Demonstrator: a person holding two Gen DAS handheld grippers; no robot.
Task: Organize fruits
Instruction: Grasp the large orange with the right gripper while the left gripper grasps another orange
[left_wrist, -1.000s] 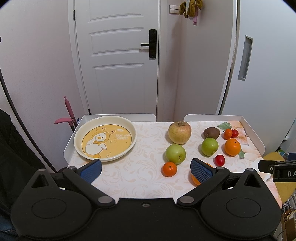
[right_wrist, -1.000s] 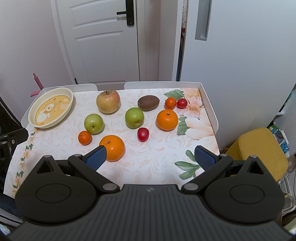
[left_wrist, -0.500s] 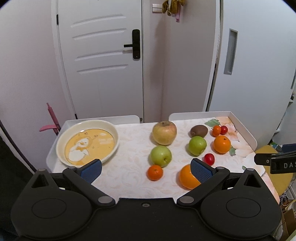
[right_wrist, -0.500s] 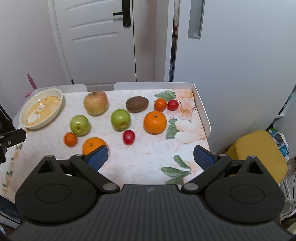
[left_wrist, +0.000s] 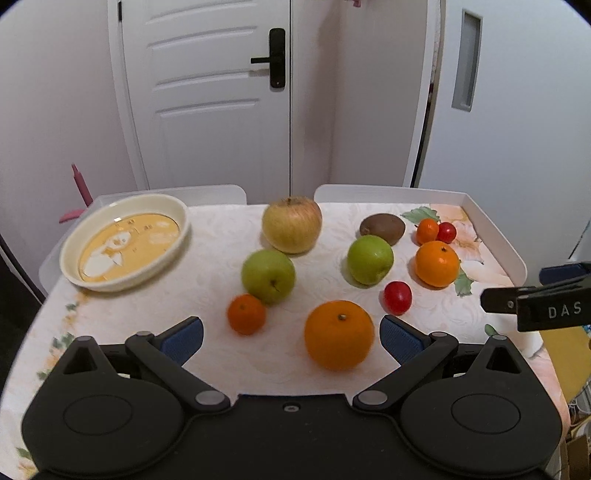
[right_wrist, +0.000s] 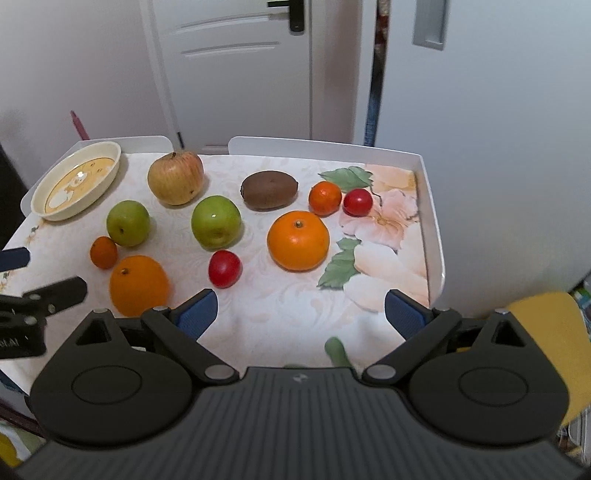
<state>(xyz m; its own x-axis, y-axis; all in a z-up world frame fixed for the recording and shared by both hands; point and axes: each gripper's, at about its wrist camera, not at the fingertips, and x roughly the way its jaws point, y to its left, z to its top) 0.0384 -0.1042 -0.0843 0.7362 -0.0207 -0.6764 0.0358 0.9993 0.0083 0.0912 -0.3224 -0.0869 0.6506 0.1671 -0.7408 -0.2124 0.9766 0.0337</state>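
Fruit lies loose on a floral tablecloth. A cream plate (left_wrist: 122, 243) with a duck picture sits at the far left, empty; it also shows in the right wrist view (right_wrist: 74, 181). My left gripper (left_wrist: 291, 336) is open and empty, with a large orange (left_wrist: 338, 334) just ahead between its fingers. Near it are a small tangerine (left_wrist: 246, 314), a green apple (left_wrist: 268, 276) and a big yellow-red apple (left_wrist: 291, 224). My right gripper (right_wrist: 299, 314) is open and empty, above the near edge, with a red tomato (right_wrist: 224, 268) and an orange (right_wrist: 298, 240) ahead.
A second green apple (right_wrist: 216, 220), a kiwi (right_wrist: 269, 189), a small tangerine (right_wrist: 325, 198) and a cherry tomato (right_wrist: 357, 202) lie towards the far right. The table (right_wrist: 430, 221) has a raised white rim. A yellow stool (right_wrist: 543, 328) stands to the right. Doors close off the back.
Both grippers have moved forward and lower towards the fruit. The large orange now lies between the left gripper's fingers. No fruit has moved.
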